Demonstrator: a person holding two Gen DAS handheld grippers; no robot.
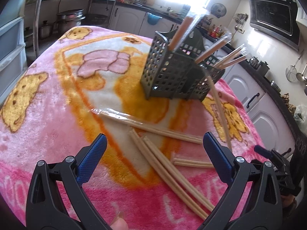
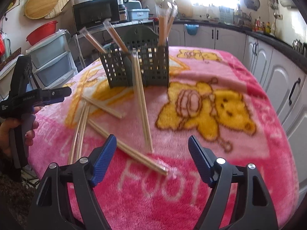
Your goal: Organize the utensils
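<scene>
A dark perforated utensil holder (image 1: 172, 71) (image 2: 138, 65) stands on the pink blanket-covered table (image 1: 48, 134) (image 2: 220, 164). Several plastic-wrapped chopstick pairs stick out of its compartments. One blurred pair (image 1: 218, 111) (image 2: 143, 105) leans from the holder's front down to the blanket. Several more pairs (image 1: 168, 164) (image 2: 103, 107) lie loose on the blanket. My left gripper (image 1: 153, 147) is open and empty above the loose pairs. My right gripper (image 2: 152, 145) is open and empty, near the leaning pair's lower end.
Kitchen cabinets (image 2: 268, 67) and a counter run along the right and back. A microwave (image 2: 96, 13) and plastic drawers (image 2: 51, 65) stand at the left. The other gripper shows at each view's edge, in the left wrist view (image 1: 272, 157) and the right wrist view (image 2: 28, 99).
</scene>
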